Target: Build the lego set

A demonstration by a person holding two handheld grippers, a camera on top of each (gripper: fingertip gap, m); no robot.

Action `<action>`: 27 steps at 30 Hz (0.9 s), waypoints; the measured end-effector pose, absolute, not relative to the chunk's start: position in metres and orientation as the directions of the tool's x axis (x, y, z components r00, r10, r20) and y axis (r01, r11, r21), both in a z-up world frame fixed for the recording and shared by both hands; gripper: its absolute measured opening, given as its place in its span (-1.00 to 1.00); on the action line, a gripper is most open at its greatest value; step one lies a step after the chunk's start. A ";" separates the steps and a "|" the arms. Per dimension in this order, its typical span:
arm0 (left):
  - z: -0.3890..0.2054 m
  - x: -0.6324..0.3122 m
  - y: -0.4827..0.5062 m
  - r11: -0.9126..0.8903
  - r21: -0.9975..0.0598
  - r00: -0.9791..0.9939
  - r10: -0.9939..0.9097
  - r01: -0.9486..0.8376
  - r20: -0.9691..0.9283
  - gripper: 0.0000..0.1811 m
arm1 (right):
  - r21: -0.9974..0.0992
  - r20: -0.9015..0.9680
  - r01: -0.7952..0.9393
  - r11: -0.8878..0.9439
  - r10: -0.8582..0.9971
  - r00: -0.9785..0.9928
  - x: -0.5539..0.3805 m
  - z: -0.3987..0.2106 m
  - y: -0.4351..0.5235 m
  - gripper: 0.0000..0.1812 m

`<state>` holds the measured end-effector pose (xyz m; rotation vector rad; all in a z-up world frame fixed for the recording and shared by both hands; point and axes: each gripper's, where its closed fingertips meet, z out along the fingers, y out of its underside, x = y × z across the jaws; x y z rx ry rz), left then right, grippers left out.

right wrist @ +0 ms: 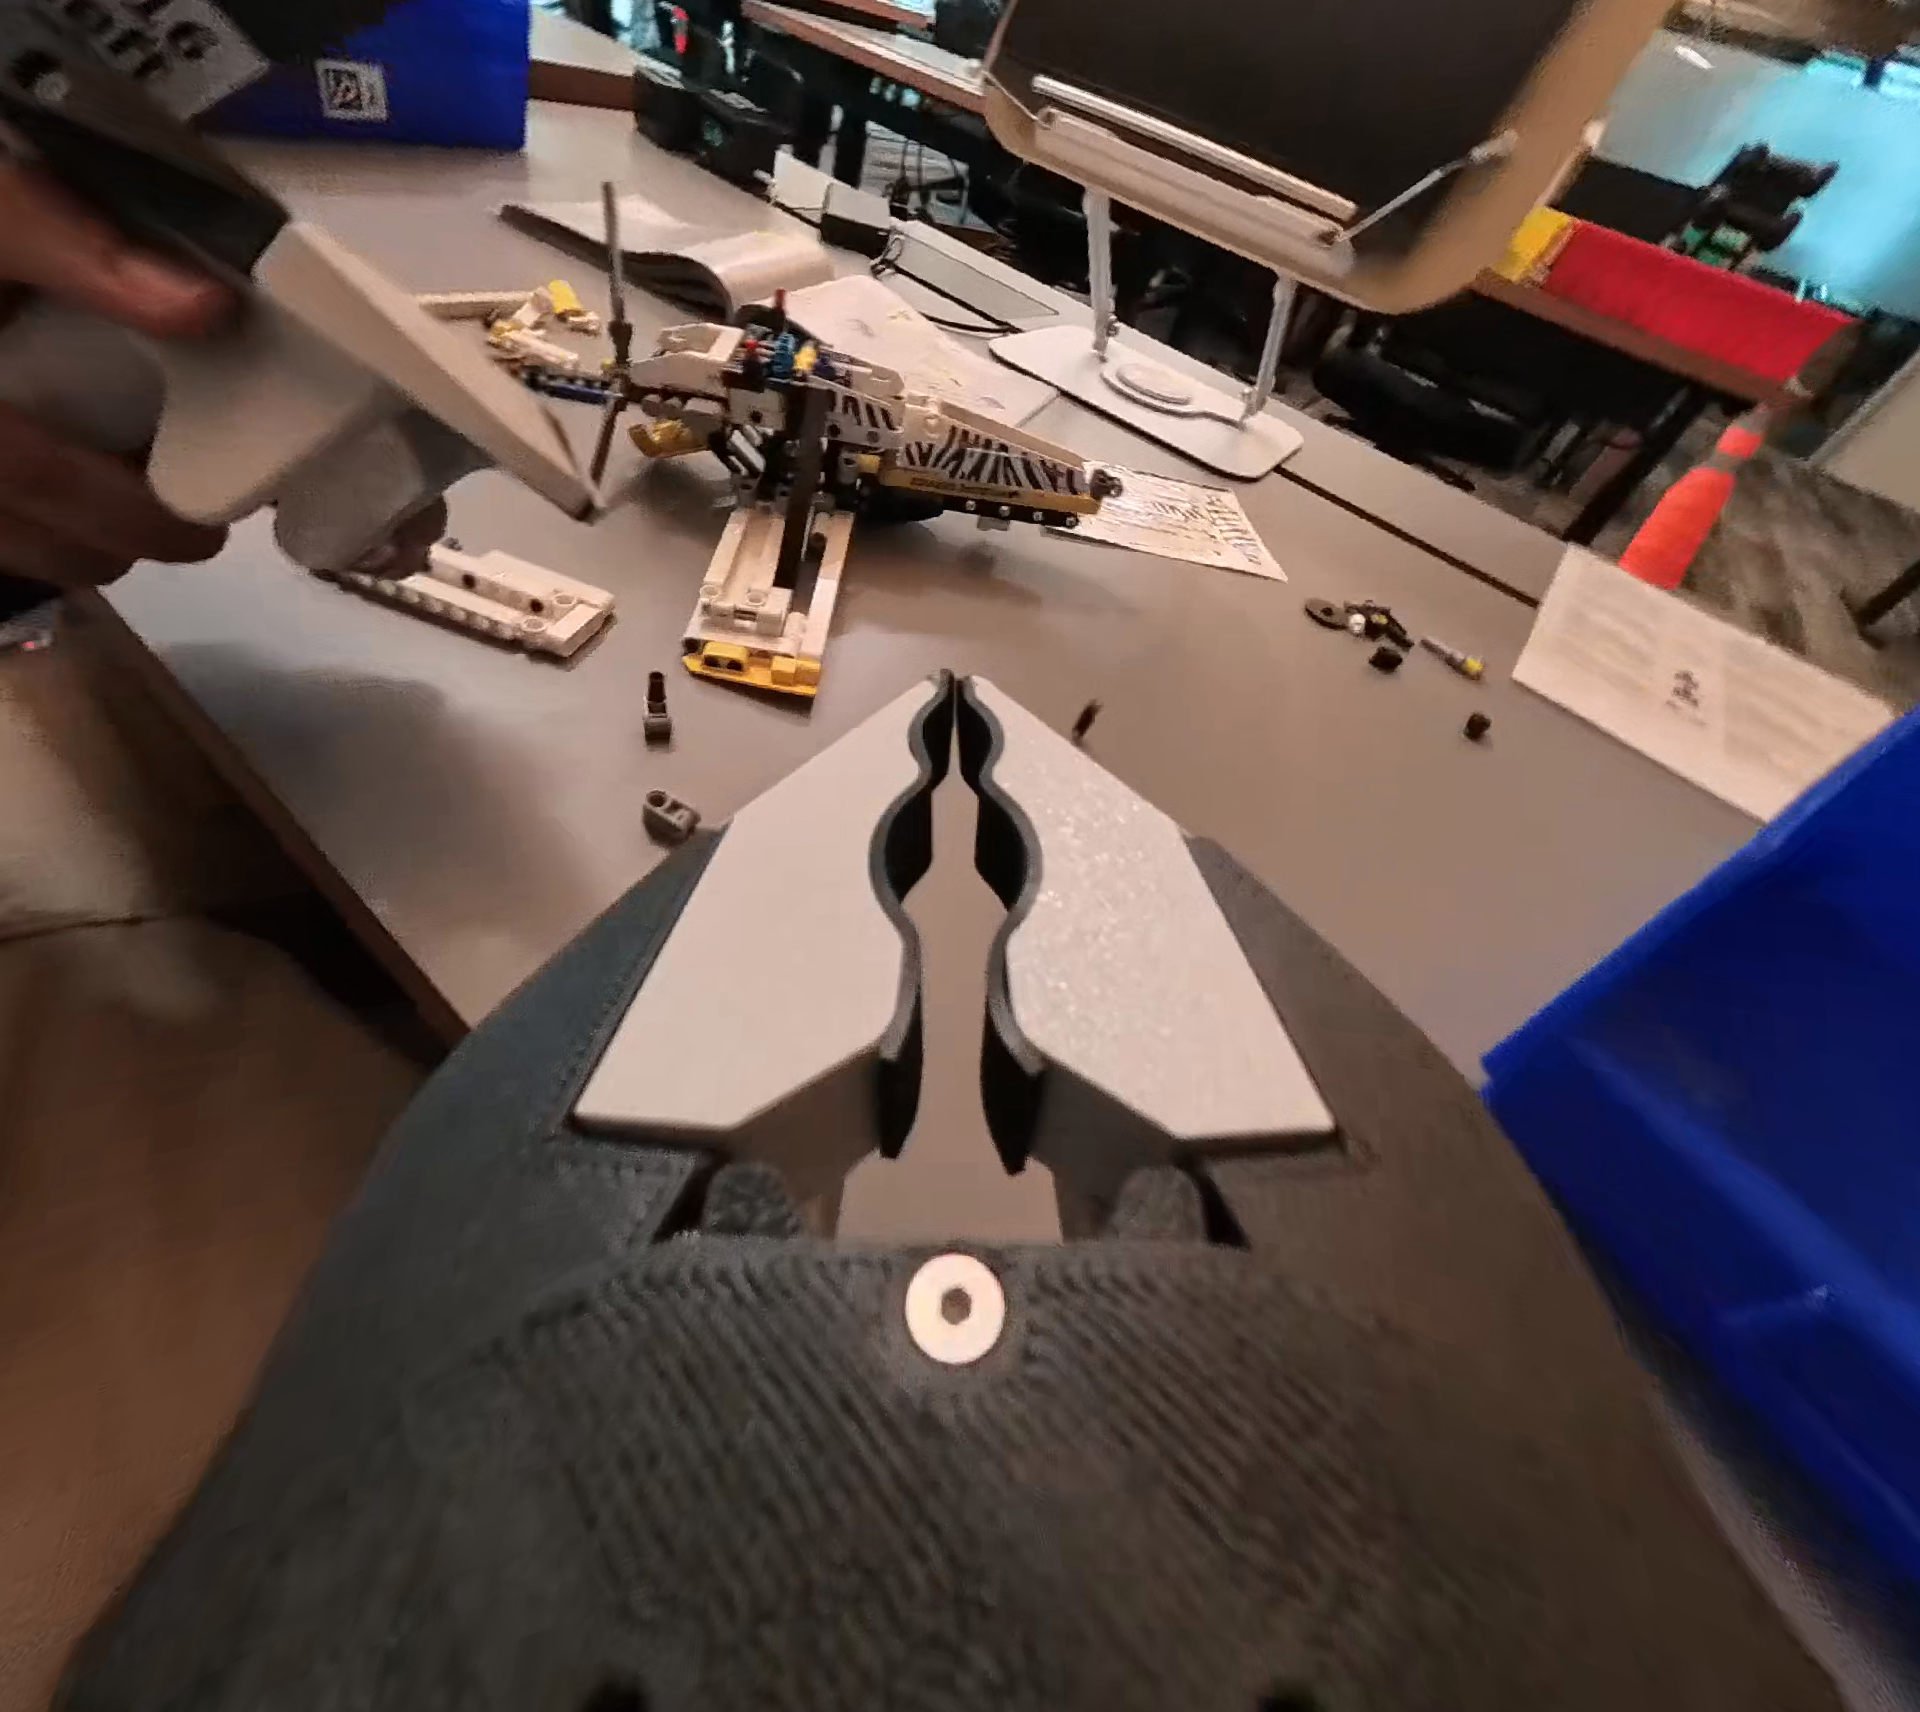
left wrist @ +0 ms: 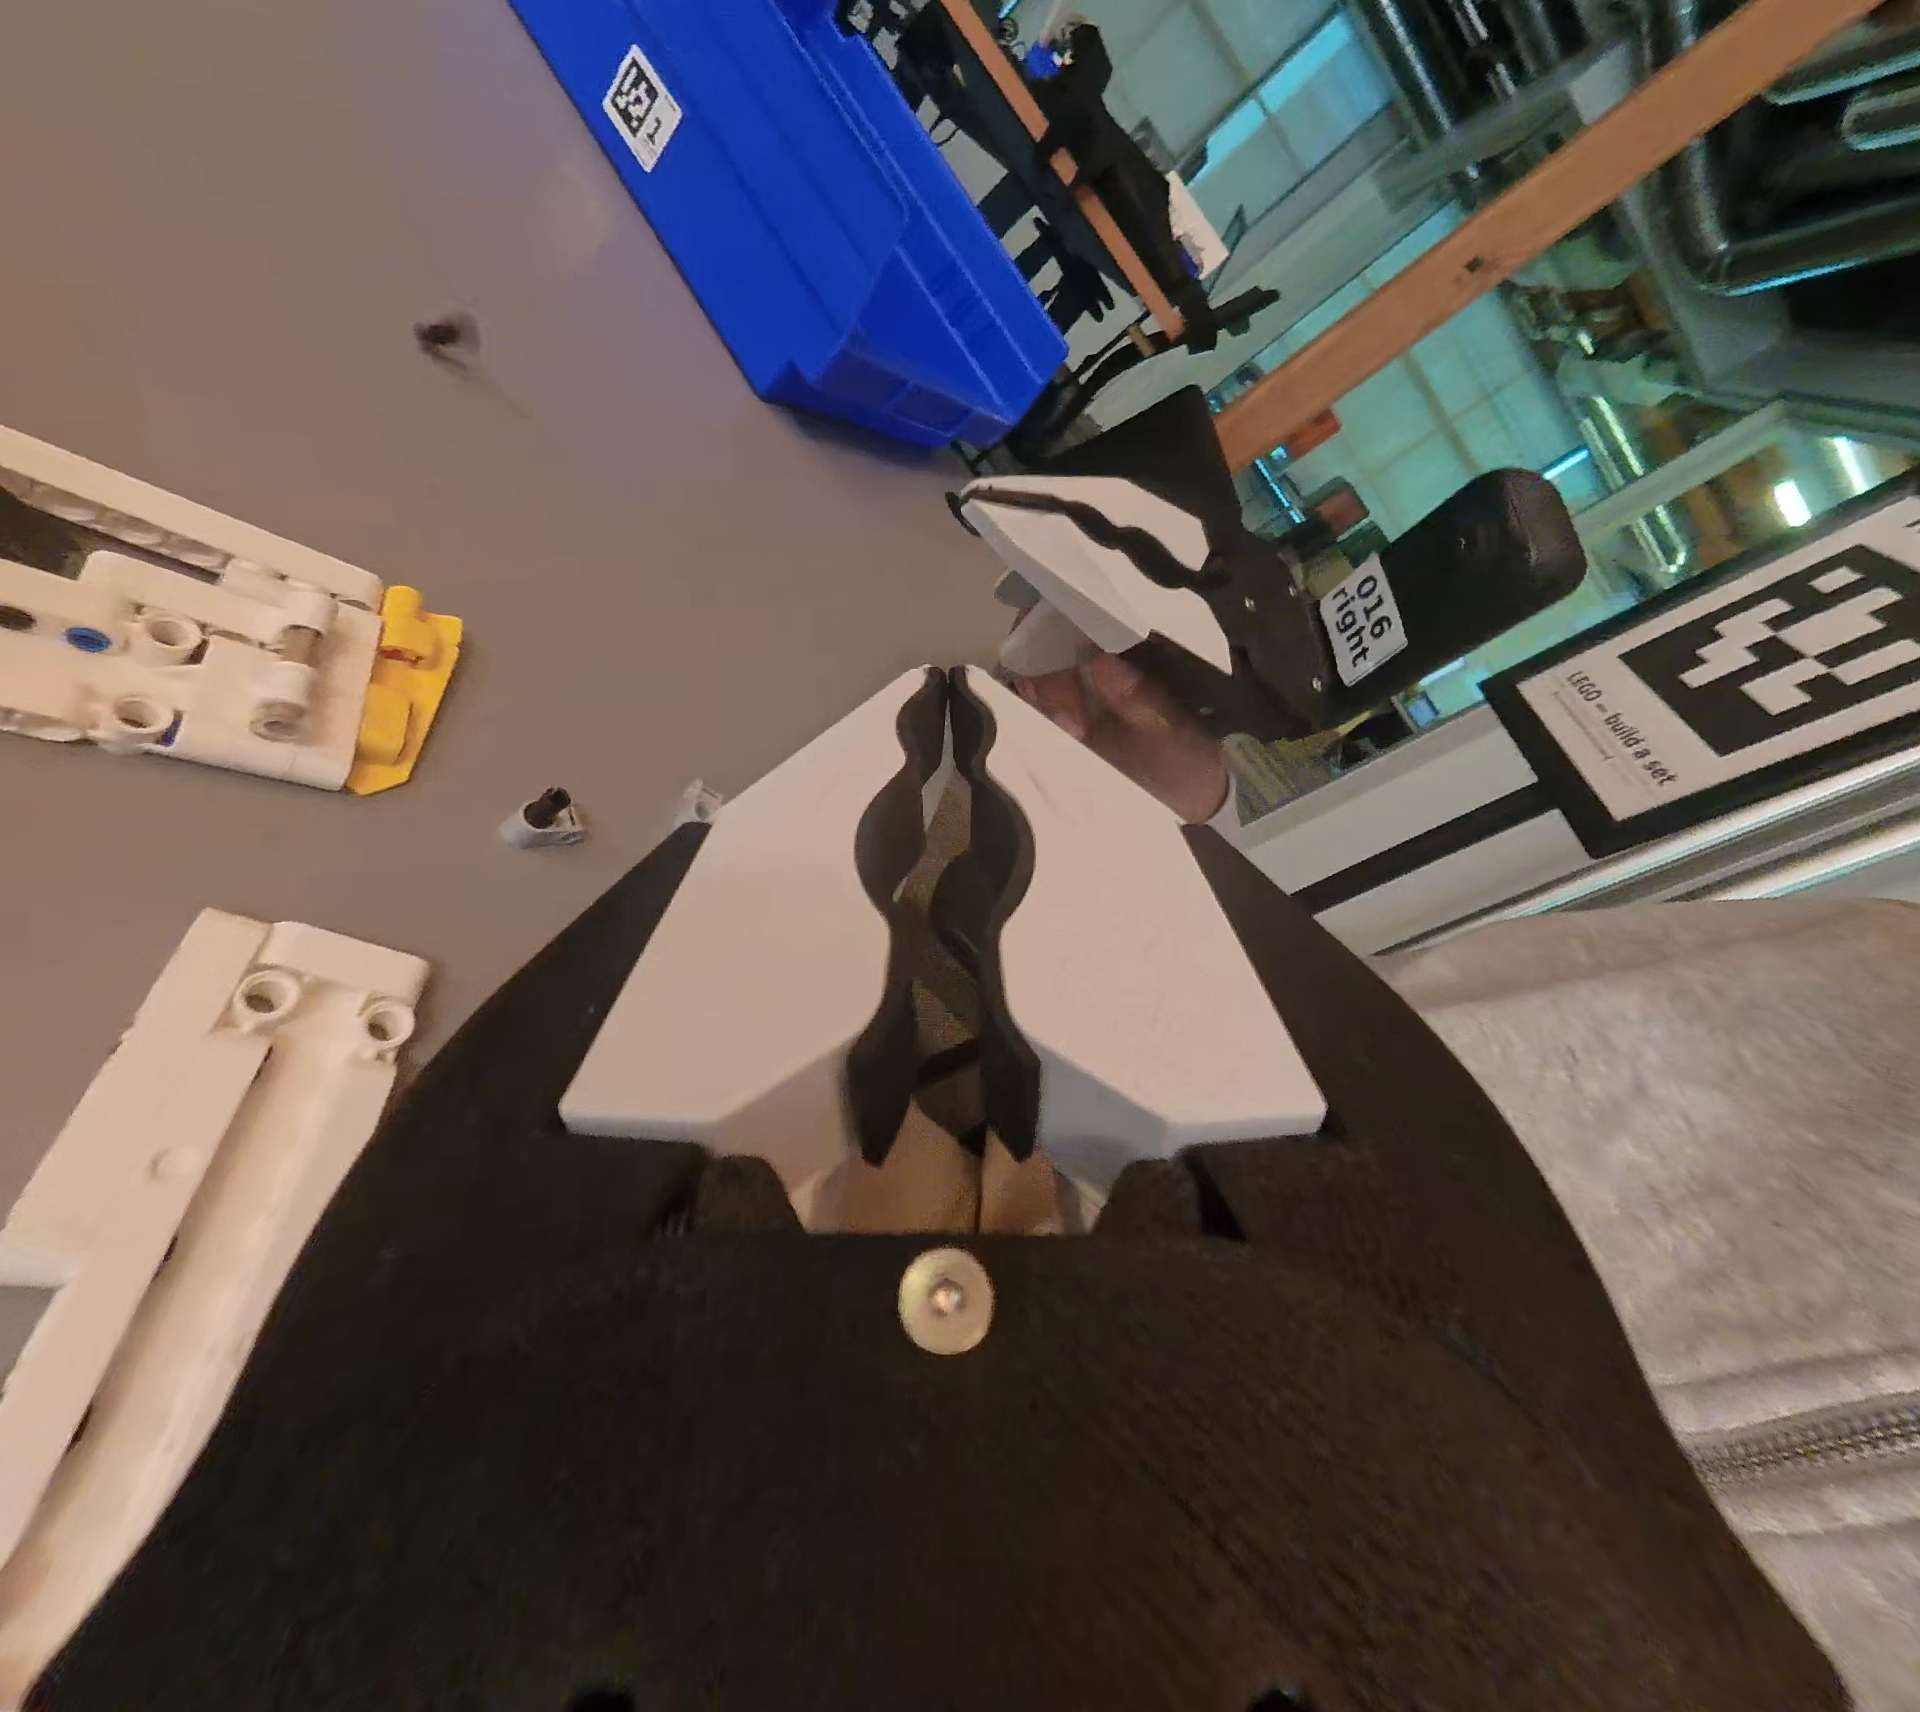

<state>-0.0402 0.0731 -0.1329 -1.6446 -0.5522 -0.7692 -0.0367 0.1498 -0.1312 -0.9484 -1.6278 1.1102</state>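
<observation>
The lego plane (right wrist: 831, 415), white with zebra-striped panels, yellow trim and a propeller, stands on the grey table (right wrist: 1195, 831). Its yellow-tipped wing (left wrist: 208, 675) lies left of my left gripper. A loose white wing section (right wrist: 488, 587) lies near the front edge and also shows in the left wrist view (left wrist: 208, 1091). My left gripper (left wrist: 948, 675) is shut and empty, held above the table; it also shows in the right wrist view (right wrist: 582, 499). My right gripper (right wrist: 954, 680) is shut and empty, and shows farther off in the left wrist view (left wrist: 971, 509). Small grey connectors (right wrist: 670, 815) (left wrist: 545, 815) lie close by.
A blue bin (left wrist: 769, 135) stands at the table's far side and another blue bin (right wrist: 1714, 1143) is close on the right. A tablet on a stand (right wrist: 1351, 52), a sticker sheet (right wrist: 1174, 519), a white paper (right wrist: 1704, 686) and several small dark parts (right wrist: 1361, 623) lie beyond the plane. Measured from the fingertips, the loose white wing section (right wrist: 488, 587) is 12 cm or so from the left gripper and 20 cm from the right. It turns up in the left wrist view (left wrist: 231, 1174) as well.
</observation>
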 end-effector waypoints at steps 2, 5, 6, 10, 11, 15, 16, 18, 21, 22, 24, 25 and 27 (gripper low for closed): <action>-0.134 -0.040 0.074 -0.213 -0.674 0.681 -0.049 0.707 0.731 -1.00 | -0.958 0.213 0.135 0.255 0.941 -0.264 -0.040 -0.138 0.156 -0.98; -0.132 -0.039 0.075 -0.213 -0.685 0.690 -0.064 0.696 0.721 -1.00 | -0.948 0.173 0.219 0.229 0.953 -0.247 -0.046 -0.155 0.163 -0.89; -0.132 -0.039 0.075 -0.213 -0.692 0.696 -0.071 0.690 0.715 -1.00 | -0.949 0.160 0.229 0.216 0.957 -0.240 -0.049 -0.157 0.164 -0.88; -0.127 -0.046 0.070 -0.183 -0.736 0.731 -0.105 0.652 0.674 -1.00 | -0.948 0.064 0.293 0.123 0.977 -0.204 -0.072 -0.159 0.169 -0.85; -0.124 -0.048 0.067 -0.168 -0.745 0.738 -0.113 0.646 0.665 -1.00 | -0.942 0.041 0.319 0.103 0.980 -0.194 -0.080 -0.159 0.173 -0.82; -0.115 -0.058 0.053 -0.113 -0.768 0.754 -0.148 0.630 0.640 -1.00 | -0.895 -0.053 0.445 0.037 0.981 -0.189 -0.121 -0.157 0.182 -0.71; -0.114 -0.059 0.049 -0.107 -0.770 0.755 -0.156 0.628 0.637 -1.00 | -0.893 -0.068 0.450 0.023 0.981 -0.184 -0.134 -0.157 0.186 -0.71; -0.114 -0.060 0.040 -0.099 -0.775 0.755 -0.176 0.625 0.632 -1.00 | -0.868 -0.068 0.497 0.013 0.987 -0.143 -0.159 -0.169 0.201 -0.71; -0.109 -0.064 0.027 -0.057 -0.763 0.741 -0.205 0.644 0.640 -1.00 | -0.799 -0.079 0.601 -0.008 0.993 -0.093 -0.182 -0.197 0.217 -0.72; -0.107 -0.065 0.022 -0.046 -0.757 0.733 -0.217 0.652 0.644 -1.00 | -0.786 -0.090 0.618 -0.017 0.992 -0.087 -0.189 -0.203 0.219 -0.76; -0.109 -0.068 0.016 -0.035 -0.748 0.726 -0.213 0.663 0.654 -1.00 | -0.769 -0.086 0.639 -0.024 0.994 -0.066 -0.198 -0.212 0.227 -0.83; -0.112 -0.071 0.014 -0.038 -0.746 0.725 -0.206 0.665 0.657 -1.00 | -0.762 -0.073 0.647 -0.024 0.996 -0.048 -0.202 -0.215 0.232 -0.83; -0.117 -0.074 0.011 -0.040 -0.739 0.719 -0.202 0.673 0.665 -1.00 | -0.744 -0.051 0.668 -0.020 0.998 -0.027 -0.207 -0.221 0.239 -0.83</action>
